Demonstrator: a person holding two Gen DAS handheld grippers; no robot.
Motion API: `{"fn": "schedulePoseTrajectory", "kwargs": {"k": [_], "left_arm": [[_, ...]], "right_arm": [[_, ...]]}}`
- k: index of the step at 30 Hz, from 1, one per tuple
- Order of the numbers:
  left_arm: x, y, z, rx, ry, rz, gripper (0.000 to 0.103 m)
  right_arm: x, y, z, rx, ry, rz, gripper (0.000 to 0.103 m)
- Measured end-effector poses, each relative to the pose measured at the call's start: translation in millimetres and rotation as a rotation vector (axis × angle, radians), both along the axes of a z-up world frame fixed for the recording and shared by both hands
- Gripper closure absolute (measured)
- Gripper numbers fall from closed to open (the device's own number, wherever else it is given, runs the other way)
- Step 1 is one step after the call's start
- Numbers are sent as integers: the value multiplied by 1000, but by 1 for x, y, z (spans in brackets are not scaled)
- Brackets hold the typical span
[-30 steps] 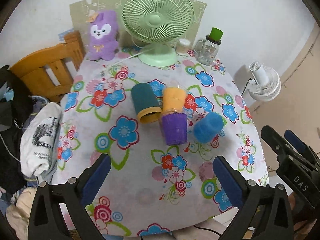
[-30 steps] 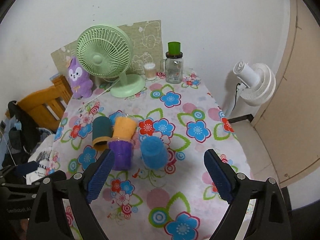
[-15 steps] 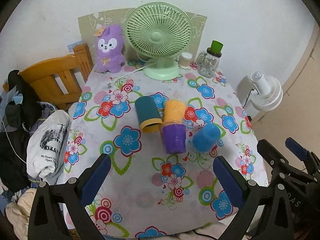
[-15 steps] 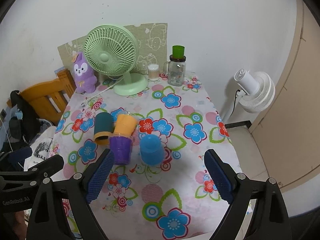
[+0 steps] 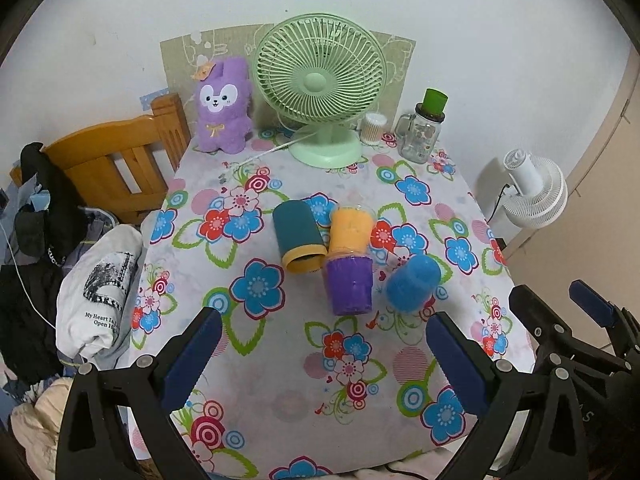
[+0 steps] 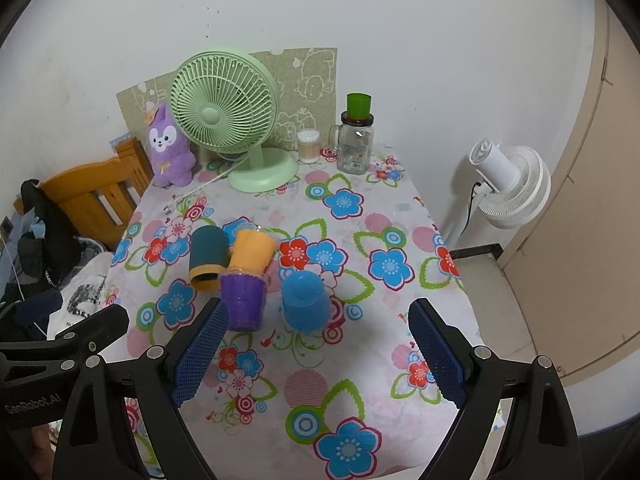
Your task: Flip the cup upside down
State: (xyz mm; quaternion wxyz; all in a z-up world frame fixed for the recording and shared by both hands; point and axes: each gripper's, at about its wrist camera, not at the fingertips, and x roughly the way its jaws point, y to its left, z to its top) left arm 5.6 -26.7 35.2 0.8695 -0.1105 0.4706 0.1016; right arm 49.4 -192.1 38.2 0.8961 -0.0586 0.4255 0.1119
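Several cups stand mouth-down in a cluster mid-table: a dark teal cup with a yellow rim [image 5: 298, 238] [image 6: 207, 258], an orange cup [image 5: 350, 228] [image 6: 253, 249], a purple cup [image 5: 349, 287] [image 6: 243, 296] and a blue cup [image 5: 412, 283] [image 6: 305, 297]. My left gripper [image 5: 320, 360] is open and empty, held back above the table's near edge. My right gripper [image 6: 316, 356] is open and empty, also near the front edge, just short of the purple and blue cups. The right gripper also shows at the right of the left wrist view [image 5: 560, 320].
A green desk fan [image 5: 320, 92] [image 6: 226, 120], a purple plush toy [image 5: 224, 104], a cotton-swab pot [image 6: 308, 146] and a glass jar with a green lid [image 6: 356, 136] line the back edge of the floral tablecloth [image 5: 280, 360]. A wooden chair [image 5: 112, 168] with clothes stands left; a white floor fan [image 6: 508, 184] right.
Both grippers have pulled back and up from the table, so the cups look smaller and farther. The cups have not moved. Both grippers stay open.
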Motion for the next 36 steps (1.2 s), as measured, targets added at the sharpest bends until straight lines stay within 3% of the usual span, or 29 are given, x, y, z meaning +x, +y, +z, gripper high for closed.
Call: {"fn": "schedulePoseTrajectory", "kwargs": {"k": [36], "left_arm": [[2,7,8,3,-11,9,0]], "right_arm": [[2,1,5,9,12,7,10]]}}
